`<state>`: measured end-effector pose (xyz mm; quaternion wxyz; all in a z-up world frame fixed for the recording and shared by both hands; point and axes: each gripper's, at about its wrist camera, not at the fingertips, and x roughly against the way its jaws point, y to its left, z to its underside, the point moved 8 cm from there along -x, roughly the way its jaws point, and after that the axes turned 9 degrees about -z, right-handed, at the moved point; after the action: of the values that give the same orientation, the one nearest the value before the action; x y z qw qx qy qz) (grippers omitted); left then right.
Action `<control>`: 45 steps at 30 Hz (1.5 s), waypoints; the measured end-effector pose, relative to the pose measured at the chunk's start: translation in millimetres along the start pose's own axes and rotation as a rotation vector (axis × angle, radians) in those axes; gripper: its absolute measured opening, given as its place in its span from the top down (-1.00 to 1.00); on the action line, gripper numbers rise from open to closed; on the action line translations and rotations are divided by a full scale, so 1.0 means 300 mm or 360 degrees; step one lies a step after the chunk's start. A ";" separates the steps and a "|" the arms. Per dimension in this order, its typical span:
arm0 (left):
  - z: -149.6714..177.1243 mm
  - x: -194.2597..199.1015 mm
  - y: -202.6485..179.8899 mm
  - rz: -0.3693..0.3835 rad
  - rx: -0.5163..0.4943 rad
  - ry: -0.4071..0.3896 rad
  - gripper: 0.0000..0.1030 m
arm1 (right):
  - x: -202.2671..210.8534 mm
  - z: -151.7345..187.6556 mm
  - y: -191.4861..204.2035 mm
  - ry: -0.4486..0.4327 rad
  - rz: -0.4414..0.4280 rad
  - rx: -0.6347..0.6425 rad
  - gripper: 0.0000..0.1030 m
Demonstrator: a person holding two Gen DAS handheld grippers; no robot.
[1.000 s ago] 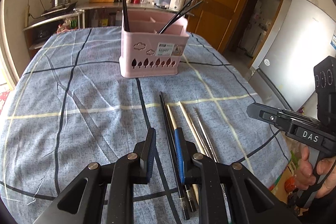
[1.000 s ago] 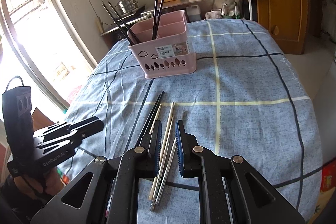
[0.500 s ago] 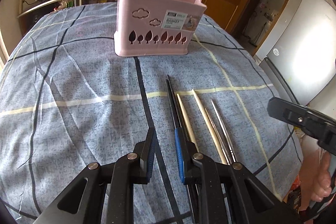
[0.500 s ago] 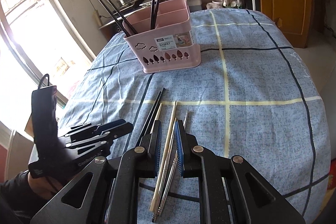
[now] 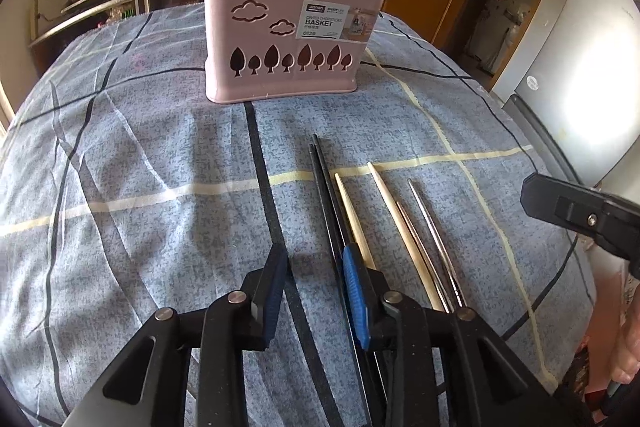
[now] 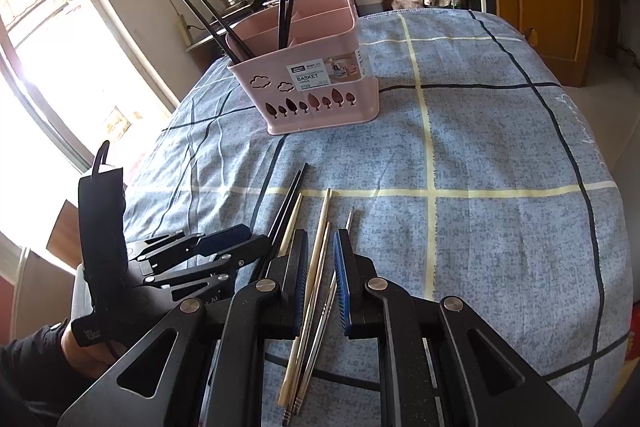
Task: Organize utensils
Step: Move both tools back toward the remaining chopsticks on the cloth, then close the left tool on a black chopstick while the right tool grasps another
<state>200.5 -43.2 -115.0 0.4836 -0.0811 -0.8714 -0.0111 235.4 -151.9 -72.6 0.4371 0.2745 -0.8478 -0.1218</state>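
On the blue checked tablecloth [image 5: 140, 187], six chopsticks lie side by side in front of the pink basket [image 5: 288, 39]. The left gripper [image 5: 316, 279] is low over the cloth, its jaws opening; the black chopsticks [image 5: 324, 179] run just inside its right finger, not clamped. The right gripper [image 6: 322, 267] stands narrowly parted over a wooden chopstick [image 6: 320, 235] and the metal chopsticks [image 6: 344, 231], which lie between its fingers unpressed.
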 end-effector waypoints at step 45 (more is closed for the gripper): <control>-0.043 -0.017 0.333 -0.0080 0.0296 0.0052 0.83 | -0.443 -0.085 0.083 0.0341 -0.0036 0.0088 0.73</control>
<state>229.2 53.5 -118.5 0.5027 -0.0139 -0.8625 0.0564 309.0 -54.6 -136.0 0.5160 0.3074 -0.7962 -0.0731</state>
